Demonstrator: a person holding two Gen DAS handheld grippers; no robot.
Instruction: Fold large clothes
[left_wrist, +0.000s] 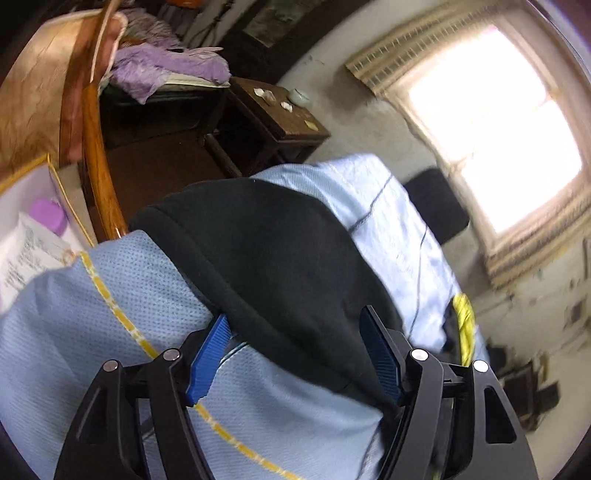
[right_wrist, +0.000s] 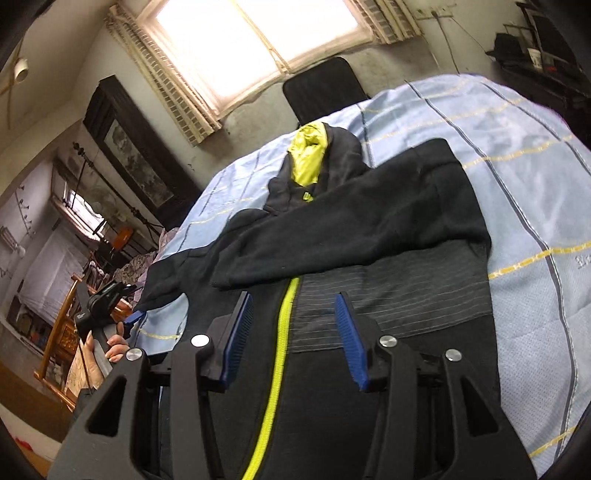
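Note:
A black hooded jacket (right_wrist: 369, 229) with a lime-yellow zipper (right_wrist: 280, 343) and a lime-lined hood (right_wrist: 308, 155) lies spread on a bed with a light blue sheet (right_wrist: 517, 184). One sleeve is folded across the chest. My right gripper (right_wrist: 295, 332) is open just above the jacket's front, straddling the zipper. My left gripper (left_wrist: 295, 354) is open around the end of the other sleeve (left_wrist: 266, 258), its blue pads on either side of the black cloth. The left gripper also shows in the right wrist view (right_wrist: 110, 306) at the bed's left edge.
A wooden bed frame (left_wrist: 96, 155) runs along the bed's side. A dark wooden side table (left_wrist: 277, 114) with small items stands beyond. A black chair (right_wrist: 321, 88) sits under the bright window (right_wrist: 255, 40). Purple cloth (left_wrist: 166, 70) is heaped on furniture.

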